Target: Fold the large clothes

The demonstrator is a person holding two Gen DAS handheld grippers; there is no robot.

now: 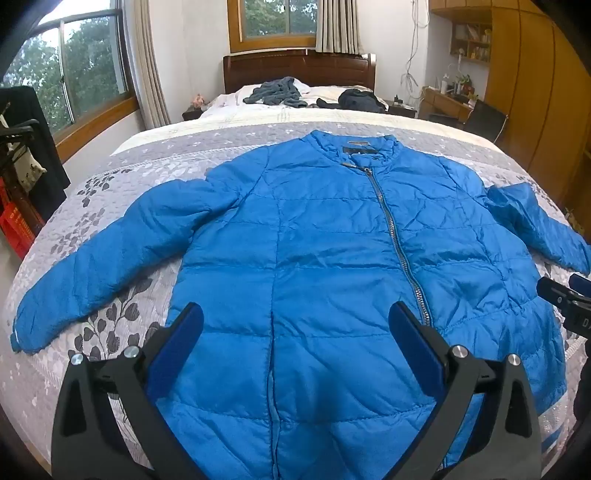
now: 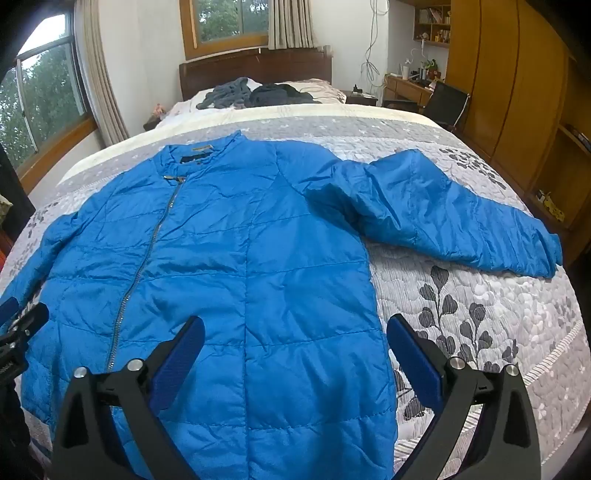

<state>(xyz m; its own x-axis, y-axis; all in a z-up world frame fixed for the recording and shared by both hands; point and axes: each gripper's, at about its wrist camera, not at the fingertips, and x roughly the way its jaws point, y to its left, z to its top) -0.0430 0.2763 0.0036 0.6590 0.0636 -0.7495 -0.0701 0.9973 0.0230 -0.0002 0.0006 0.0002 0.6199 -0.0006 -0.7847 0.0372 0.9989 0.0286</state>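
Bedroom, big bed with grey leaf-print quilt serving as folding surface. Blue puffer jacket lies flat, front up, zipped, collar toward headboard, hem nearest jaws, both sleeves spread sideways, likely for easy folding. Shiny quilted fabric, lightly creased. Left gripper and right gripper hover over hem, jaws spread wide, holding nothing.

Pretty clearly someone's bedroom at home: a big bed with a floral quilt and a dark wooden headboard, curtained windows, wooden wardrobes, plus a cluttered little desk in the corner.
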